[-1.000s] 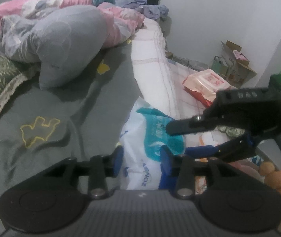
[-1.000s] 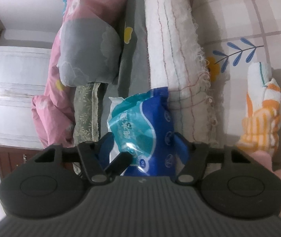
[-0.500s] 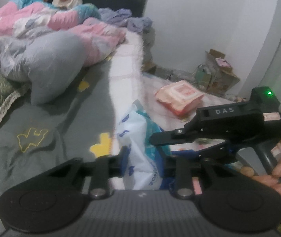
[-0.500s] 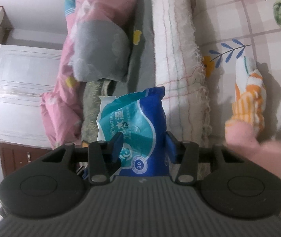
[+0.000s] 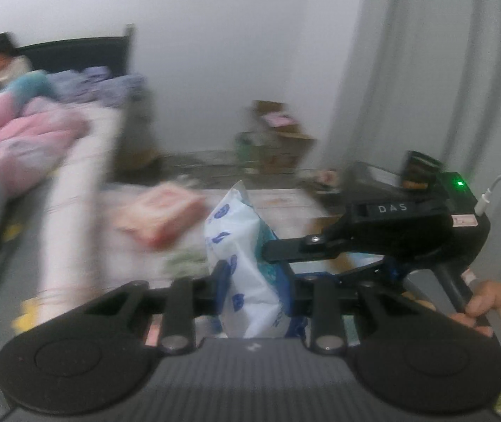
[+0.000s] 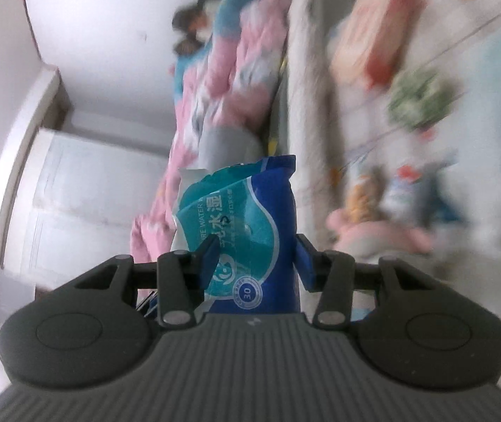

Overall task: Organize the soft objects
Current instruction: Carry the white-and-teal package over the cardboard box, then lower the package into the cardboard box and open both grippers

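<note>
Both units share one load. The left hand-held gripper [image 5: 254, 281] is closed nearly to its limit on the white and blue wet-wipe pack [image 5: 246, 263], its blue pads pinching the soft pack at its narrow edge; its jaws have just been closing, with the pack between them. The right hand-held gripper [image 6: 255, 256] stands partly closed across the broad printed face of the same wet-wipe pack [image 6: 246, 221], one pad pressing into the teal print and the other against the dark blue edge; its jaws have likewise just been closing on the pack. In the left wrist view the right unit enters from the right, its handle gripped by a hand [image 5: 489, 302]. The pack is lifted clear of the bed [image 5: 74, 211] and hangs between the two grippers. Judged step: transport of a gathered soft item, with pickup done and placement not yet done. Beyond the pack, blurred, lie a pink wipe pack [image 5: 160, 216], a green bundle [image 6: 422, 100] and other soft items on the pale patterned sheet [image 6: 496, 70]; a person sits at the far headboard. The next move calls for a chosen set-down spot among these items, level carriage with both grips kept firm, then release of both grips only once the pack rests on a surface.
</note>
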### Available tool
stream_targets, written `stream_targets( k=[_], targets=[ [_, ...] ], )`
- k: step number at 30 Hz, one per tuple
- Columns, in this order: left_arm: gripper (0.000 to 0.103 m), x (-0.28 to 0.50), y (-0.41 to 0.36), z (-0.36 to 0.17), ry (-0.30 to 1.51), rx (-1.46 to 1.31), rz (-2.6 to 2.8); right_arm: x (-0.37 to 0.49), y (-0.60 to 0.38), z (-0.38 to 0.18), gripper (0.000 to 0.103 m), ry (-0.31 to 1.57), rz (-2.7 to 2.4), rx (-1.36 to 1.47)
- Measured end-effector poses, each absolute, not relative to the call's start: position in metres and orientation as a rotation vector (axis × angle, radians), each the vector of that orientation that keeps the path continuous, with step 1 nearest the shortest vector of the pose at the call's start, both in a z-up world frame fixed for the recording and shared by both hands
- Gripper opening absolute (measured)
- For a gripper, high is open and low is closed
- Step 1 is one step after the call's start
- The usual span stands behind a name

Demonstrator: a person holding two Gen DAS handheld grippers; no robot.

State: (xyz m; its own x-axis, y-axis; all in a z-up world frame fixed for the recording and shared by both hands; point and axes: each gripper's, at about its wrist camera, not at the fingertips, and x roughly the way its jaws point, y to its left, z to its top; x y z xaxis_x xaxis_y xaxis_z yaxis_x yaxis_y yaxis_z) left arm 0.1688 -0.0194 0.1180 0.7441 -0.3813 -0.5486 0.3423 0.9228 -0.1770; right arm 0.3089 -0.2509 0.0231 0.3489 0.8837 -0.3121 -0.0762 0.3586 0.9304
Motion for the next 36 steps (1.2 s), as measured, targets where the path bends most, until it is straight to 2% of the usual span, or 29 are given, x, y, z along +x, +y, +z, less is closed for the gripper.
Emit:
stream_targets(
  k=[7, 17, 21, 28, 32, 36],
  targets=[
    [0.03, 0.187, -0.124, 0.1, 0.665, -0.053, -0.627, 0.261, -0.382, 0.031, 0.045, 0.912, 0.567, 0.993],
    [0.029, 0.227, -0.217, 0.045, 0.849, -0.029, -0.771, 0.235, -0.49, -0.029, 0.047, 0.948, 0.344, 1.098],
    [0.042, 0.235, -0.232, 0.029, 0.932, 0.001, -0.782, 0.246, -0.506, -0.056, 0.047, 0.99, 0.298, 1.073],
    [0.052, 0.231, -0.206, 0.042, 0.87, -0.038, -0.763, 0.268, -0.51, -0.107, 0.046, 1.095, 0.208, 1.026],
    [0.057, 0.221, -0.182, 0.061, 0.828, -0.056, -0.737, 0.268, -0.503, -0.102, 0.046, 1.081, 0.2, 0.951],
    [0.069, 0.212, -0.154, 0.073, 0.775, -0.081, -0.68, 0.265, -0.499, -0.089, 0.049, 1.055, 0.151, 0.803]
  ],
)
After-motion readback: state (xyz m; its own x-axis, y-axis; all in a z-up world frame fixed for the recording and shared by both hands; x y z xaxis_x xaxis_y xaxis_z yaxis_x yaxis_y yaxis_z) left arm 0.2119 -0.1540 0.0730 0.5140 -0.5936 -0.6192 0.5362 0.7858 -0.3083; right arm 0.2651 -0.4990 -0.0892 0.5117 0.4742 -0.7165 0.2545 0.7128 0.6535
